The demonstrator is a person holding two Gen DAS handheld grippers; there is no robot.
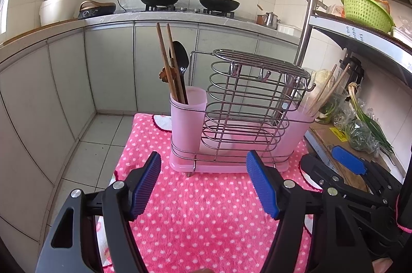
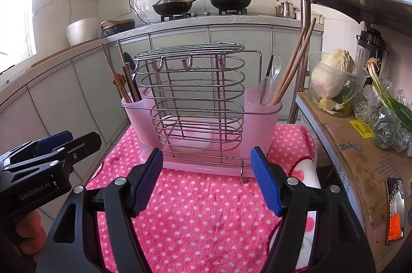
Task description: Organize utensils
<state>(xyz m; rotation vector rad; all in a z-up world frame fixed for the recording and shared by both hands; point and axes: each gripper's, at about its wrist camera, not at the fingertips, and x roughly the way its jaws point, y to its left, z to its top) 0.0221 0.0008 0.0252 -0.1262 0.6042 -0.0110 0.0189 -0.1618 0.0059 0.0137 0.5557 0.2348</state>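
kitchen counter [image 1: 108,18] behind — wire rack [image 2: 195,103] fronts both open tongs [image 2: 206,180].

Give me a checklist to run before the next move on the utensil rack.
1. Left gripper open, nothing between its fingers: ok.
2. Right gripper open, nothing between its fingers: ok.
3. Rack upright on the pink towel: ok.
4. Left cup holds chopsticks and a black spoon, standing: ok.
5. Right cup holds chopsticks and a clear spoon: ok.
6. Utensils sorted by type: not ok, both cups are mixed.
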